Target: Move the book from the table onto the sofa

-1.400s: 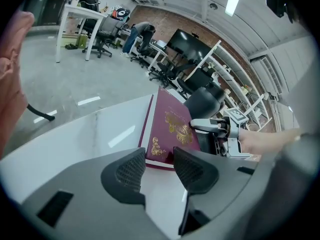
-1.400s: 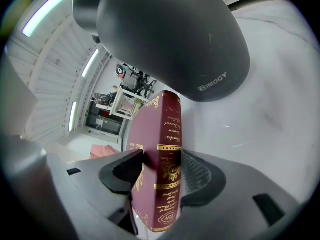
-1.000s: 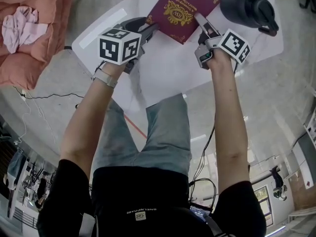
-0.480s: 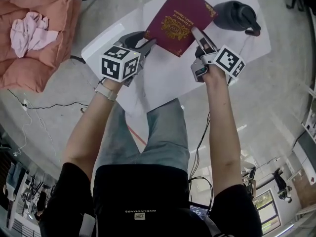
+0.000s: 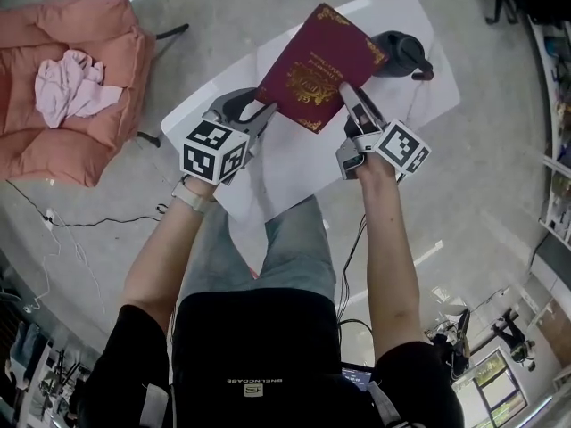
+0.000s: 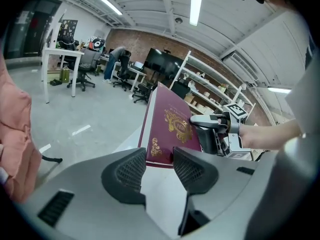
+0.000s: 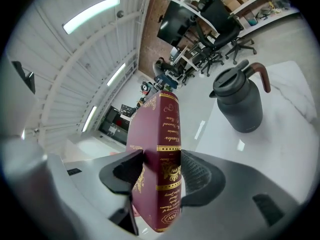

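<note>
The dark red book [image 5: 317,69] is off the white surface [image 5: 285,172] and up in the air above it, carried between the two tools in front of the person. Its gold-stamped cover faces up towards the person's head, and its long axis runs away from the body, from the near end at the tools out over the surface, slanting a little to the person's right. In the left gripper view the book [image 6: 170,129] rises from the jaws at a lean, cover side showing. In the right gripper view it is the gilt-lettered spine that faces back, running up and away from the tool. The left tool [image 5: 259,110] has its jaws part-way closed on the near edge by the left corner, both ribbed pads against the book [image 6: 160,166]. The right tool [image 5: 350,105] stands wider (it has the full thickness of the volume to span) and is clamped across the spine side, one pad on each cover [image 7: 160,176]. A dark jug [image 5: 399,52] with a handle stands on the surface just past the book's far corner. The salmon sofa [image 5: 36,150] sits well apart on the person's left, with a pale pink cloth [image 5: 70,83] crumpled on its seat.
</note>
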